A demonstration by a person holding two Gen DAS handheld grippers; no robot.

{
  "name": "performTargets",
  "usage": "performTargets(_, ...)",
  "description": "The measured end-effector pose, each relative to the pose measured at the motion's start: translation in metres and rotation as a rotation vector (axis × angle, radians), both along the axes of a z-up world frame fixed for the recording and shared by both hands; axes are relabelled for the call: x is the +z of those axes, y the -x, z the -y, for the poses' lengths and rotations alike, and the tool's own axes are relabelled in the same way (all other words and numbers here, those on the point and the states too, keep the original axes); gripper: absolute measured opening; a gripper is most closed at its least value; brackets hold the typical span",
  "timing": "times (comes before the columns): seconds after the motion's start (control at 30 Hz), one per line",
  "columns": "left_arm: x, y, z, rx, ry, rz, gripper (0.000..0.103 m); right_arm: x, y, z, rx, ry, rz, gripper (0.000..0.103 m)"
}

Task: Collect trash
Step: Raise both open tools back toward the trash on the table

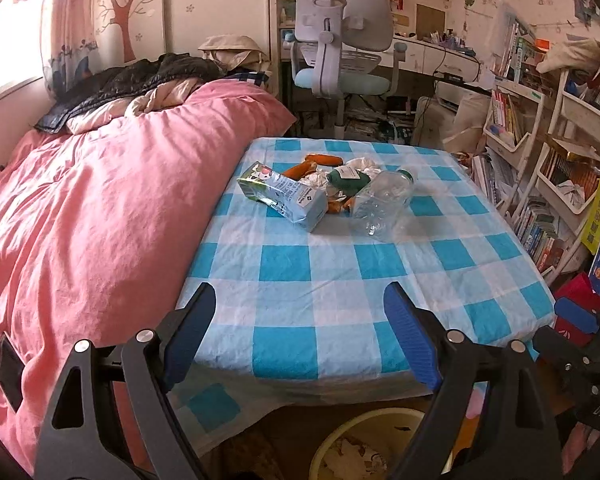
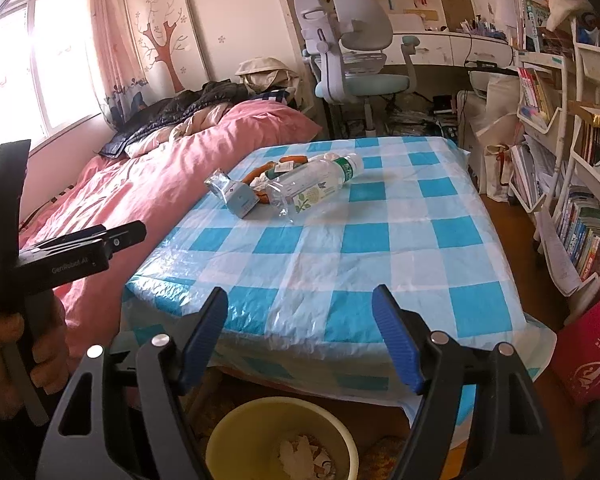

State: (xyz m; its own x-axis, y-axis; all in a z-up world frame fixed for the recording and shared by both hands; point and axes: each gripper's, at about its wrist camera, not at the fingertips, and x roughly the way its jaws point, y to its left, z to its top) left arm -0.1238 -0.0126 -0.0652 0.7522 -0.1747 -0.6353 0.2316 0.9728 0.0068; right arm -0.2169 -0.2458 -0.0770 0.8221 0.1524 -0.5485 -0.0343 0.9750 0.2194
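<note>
Done: some torn paper scraps already lie in the yellow bin (image 2: pixel 284 440) on the floor, just below the tabletop's (image 2: pixel 340 264) near edge.
Left: milk carton (image 1: pixel 288 196), clear plastic bottle (image 1: pixel 382 204), crumpled tissue (image 1: pixel 362 166) and orange wrappers (image 1: pixel 322 159) heaped at the tabletop's far side.
Left tongs (image 1: pixel 300 332): wide, empty.
Right tongs (image 2: pixel 300 332): wide, empty.
Hidden: the green item behind the bottle is unclear; the bin's rim is partly cut off.

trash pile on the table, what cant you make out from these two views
- Orange pieces: both views, half hidden by the milk carton and plastic bottle; their count and kind are unclear.
- Dark green item: left wrist view, too small to identify; in the right wrist view the bottle covers it.
- Yellow bin: both views, cut off by the bottom edge and gripper fingers, so its contents are unclear.
</note>
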Motion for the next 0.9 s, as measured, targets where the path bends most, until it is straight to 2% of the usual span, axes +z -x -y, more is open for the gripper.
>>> performTargets(0.9,-0.0010,0.0004,0.0002,0.000,-0.001,0.002,0.084,-0.0044,-0.0024,-0.0039,0.004,-0.001,-0.007,0.074)
